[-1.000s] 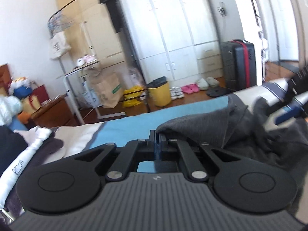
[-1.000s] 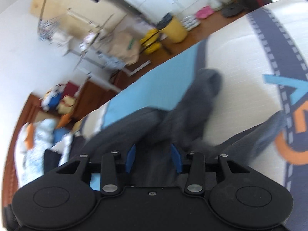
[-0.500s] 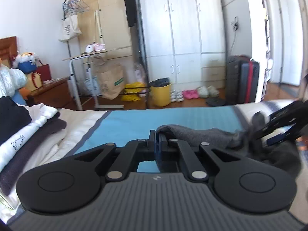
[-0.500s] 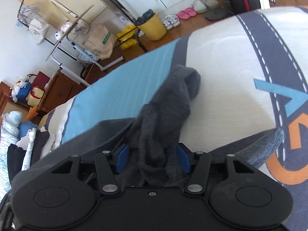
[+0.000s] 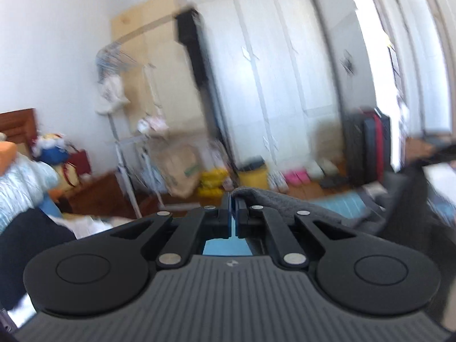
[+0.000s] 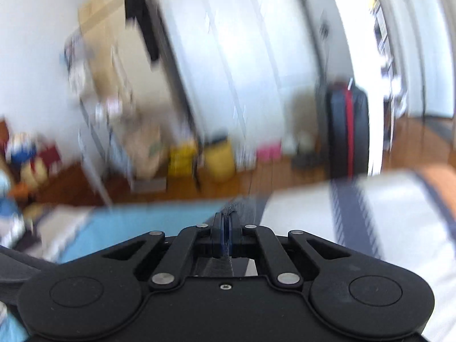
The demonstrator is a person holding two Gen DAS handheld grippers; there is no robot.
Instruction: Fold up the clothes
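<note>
both grippers clenched on the grey garment.
left gripper and right gripper each pinch grey garment above the bed; views blurred.

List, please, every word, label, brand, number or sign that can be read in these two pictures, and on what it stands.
None can be read.
Paper bag: green print, too blurred to read.
White hanging bag: faint dark marks, too blurred.
Left gripper: small pale emblem on its body, a symbol and not letters.
Right gripper: no text shows.
</note>
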